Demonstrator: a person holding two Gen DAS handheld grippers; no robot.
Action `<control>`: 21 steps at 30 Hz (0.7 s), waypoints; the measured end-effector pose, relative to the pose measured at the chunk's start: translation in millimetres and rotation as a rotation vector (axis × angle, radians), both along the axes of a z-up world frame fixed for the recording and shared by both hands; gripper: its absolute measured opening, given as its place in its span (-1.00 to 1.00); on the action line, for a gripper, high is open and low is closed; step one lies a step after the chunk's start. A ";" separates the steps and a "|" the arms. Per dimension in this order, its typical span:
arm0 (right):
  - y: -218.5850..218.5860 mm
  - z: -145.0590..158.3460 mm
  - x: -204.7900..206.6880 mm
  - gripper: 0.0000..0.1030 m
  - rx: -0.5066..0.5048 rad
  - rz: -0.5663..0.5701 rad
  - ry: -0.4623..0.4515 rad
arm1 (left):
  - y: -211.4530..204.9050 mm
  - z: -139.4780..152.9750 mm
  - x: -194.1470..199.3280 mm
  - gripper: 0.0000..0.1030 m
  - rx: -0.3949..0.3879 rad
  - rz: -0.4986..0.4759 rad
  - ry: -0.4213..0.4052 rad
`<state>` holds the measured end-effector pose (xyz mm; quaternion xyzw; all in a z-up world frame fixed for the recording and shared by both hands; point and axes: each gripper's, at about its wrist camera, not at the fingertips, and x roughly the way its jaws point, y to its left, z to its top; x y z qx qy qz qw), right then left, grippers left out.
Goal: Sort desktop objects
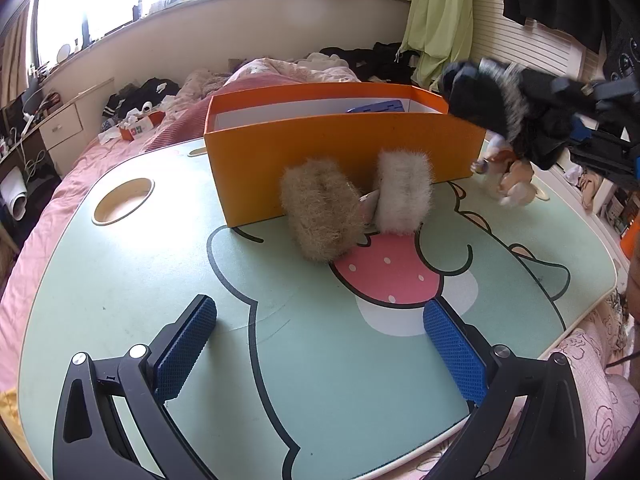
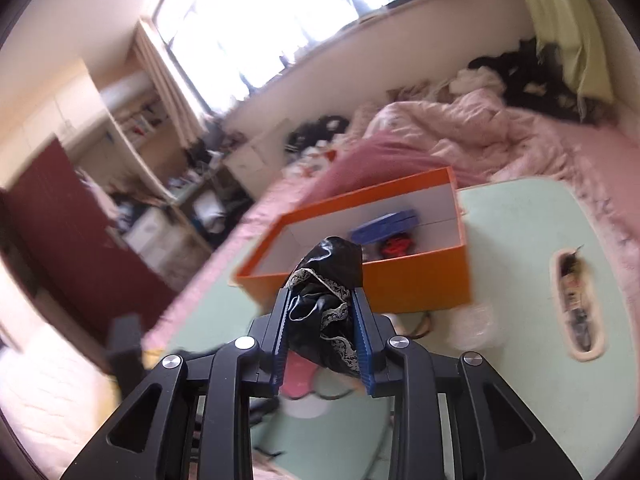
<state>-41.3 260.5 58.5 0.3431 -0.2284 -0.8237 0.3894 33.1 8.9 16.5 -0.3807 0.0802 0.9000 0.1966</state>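
Observation:
My right gripper (image 2: 320, 296) is shut on a black shiny cloth item with pale lace trim (image 2: 328, 276), held up in front of the open orange box (image 2: 400, 280). In the left wrist view the same black bundle (image 1: 488, 92) hangs at the box's (image 1: 344, 156) right end, above the table. Inside the box lie a blue flat item (image 2: 384, 226) and a red thing (image 2: 396, 246). A tan fuzzy piece (image 1: 320, 216) and a white fuzzy piece (image 1: 404, 192) rest against the box's front wall. My left gripper (image 1: 318, 312) stands open over the table, nothing between its fingers.
The box stands on a small table with a mint cartoon top (image 1: 160, 280), set on a pink bed. A plush dog toy (image 1: 512, 176) sits at the table's right, under the black bundle. There is a round cup hole (image 1: 122, 200) at the left and a long slot (image 2: 576, 304) holding small things.

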 end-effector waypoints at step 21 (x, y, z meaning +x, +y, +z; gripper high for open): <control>-3.3 7.0 0.7 -0.52 -0.123 0.076 -0.027 | -6.9 0.4 0.6 0.99 0.005 0.003 0.012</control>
